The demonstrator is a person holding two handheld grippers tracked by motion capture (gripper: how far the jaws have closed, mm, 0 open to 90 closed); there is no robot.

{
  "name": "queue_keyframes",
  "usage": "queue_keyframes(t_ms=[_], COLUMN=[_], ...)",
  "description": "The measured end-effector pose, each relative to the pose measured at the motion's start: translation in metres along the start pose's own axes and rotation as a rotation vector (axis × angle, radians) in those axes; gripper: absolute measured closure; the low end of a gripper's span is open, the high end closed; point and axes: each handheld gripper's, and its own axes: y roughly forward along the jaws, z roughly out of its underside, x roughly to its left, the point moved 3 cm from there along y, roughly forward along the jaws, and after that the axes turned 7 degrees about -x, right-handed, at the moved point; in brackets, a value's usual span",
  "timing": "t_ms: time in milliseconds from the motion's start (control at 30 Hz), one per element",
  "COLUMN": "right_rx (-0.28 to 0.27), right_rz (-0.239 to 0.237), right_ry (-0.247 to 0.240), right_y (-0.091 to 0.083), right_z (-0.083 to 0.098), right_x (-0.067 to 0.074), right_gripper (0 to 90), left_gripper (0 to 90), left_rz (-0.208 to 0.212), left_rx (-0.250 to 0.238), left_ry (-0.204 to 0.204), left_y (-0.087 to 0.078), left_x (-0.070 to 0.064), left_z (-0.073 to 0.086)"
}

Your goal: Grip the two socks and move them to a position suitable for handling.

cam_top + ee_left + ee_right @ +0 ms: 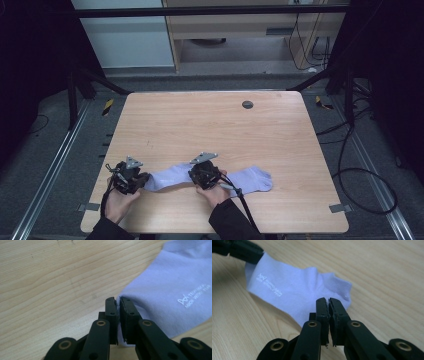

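Observation:
A lavender sock (250,181) with small white print lies stretched left to right near the front edge of the wooden table (210,125). My left gripper (144,181) is at the sock's left end. In the left gripper view its jaws (118,301) are shut on the edge of the sock (170,290), with fabric showing between them. My right gripper (196,176) is over the sock's middle, where the fabric narrows. In the right gripper view its jaws (329,301) are shut at the near edge of the sock (294,292), which looks pinched and slightly lifted there.
A dark round cap (247,104) sits in the table's far part. The other gripper (237,250) holds the sock's far corner in the right gripper view. Cables (360,170) lie on the floor to the right, and metal rails (50,170) run along the left.

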Motion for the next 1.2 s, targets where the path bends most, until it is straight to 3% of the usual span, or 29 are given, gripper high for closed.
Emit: queue_keyframes(t_ms=[133,200,367,500,767,1200], right_rx=[0.016,-0.002,-0.064,-0.095,-0.136,-0.114], right_rz=[-0.002,-0.002,0.013,0.057,0.129,0.229], right_ry=[0.000,0.010,0.021,0.028,0.044,0.102], right_y=[0.001,-0.002,-0.026,-0.050,-0.104,-0.158], right_z=[0.006,0.004,-0.007,-0.013,-0.004,0.051], right_x=[0.001,-0.001,-0.016,-0.036,-0.077,-0.125], right_gripper=[78.8,76.7,71.4,66.9,59.3,52.7], left_gripper=[67.8,61.2,53.7,50.9,49.5,47.3], left_rz=[-0.023,-0.028,-0.026,0.003,0.077,0.183], left_rx=[-0.015,-0.047,-0.105,-0.146,-0.196,-0.193], left_ry=[-0.016,-0.051,-0.110,-0.131,-0.088,-0.019], left_y=[-0.001,-0.006,-0.018,-0.026,-0.030,-0.006], left_x=[0.005,0.009,0.014,0.007,-0.029,-0.096], left_z=[0.000,-0.001,-0.005,-0.012,-0.034,-0.060])
